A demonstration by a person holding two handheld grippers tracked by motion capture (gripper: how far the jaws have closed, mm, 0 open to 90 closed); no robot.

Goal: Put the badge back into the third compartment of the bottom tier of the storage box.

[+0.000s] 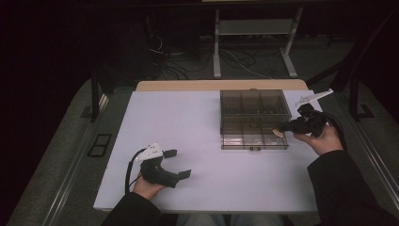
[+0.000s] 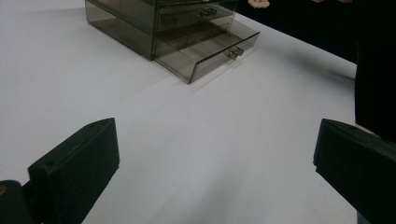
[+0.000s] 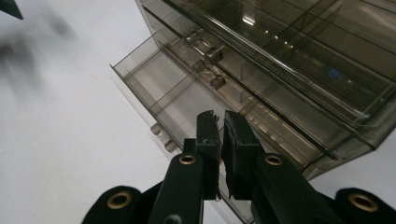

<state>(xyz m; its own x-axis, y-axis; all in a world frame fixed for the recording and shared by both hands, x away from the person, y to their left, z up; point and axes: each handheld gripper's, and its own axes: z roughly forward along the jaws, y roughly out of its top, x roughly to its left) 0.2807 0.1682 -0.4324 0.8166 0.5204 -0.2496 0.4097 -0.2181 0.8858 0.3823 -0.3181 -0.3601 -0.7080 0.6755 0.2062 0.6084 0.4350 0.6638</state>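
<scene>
Right gripper (image 1: 281,129) pinches a small pale piece (image 1: 278,133) over the smoked organizer's (image 1: 254,104) pulled-out drawer (image 3: 159,88); left gripper (image 1: 178,163), jaws spread, rests near the table's (image 1: 188,122) front edge.

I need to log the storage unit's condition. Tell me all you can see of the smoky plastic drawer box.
The drawer box is smoky, see-through plastic with a divided top, standing at the table's far right. Its bottom drawer is pulled out, looks empty and has small knobs. The right tongs hover over the drawer's right end; contact is unclear.

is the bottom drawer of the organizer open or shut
Open: the bottom drawer sticks out from the smoky acrylic organizer, its knob well forward.
</scene>
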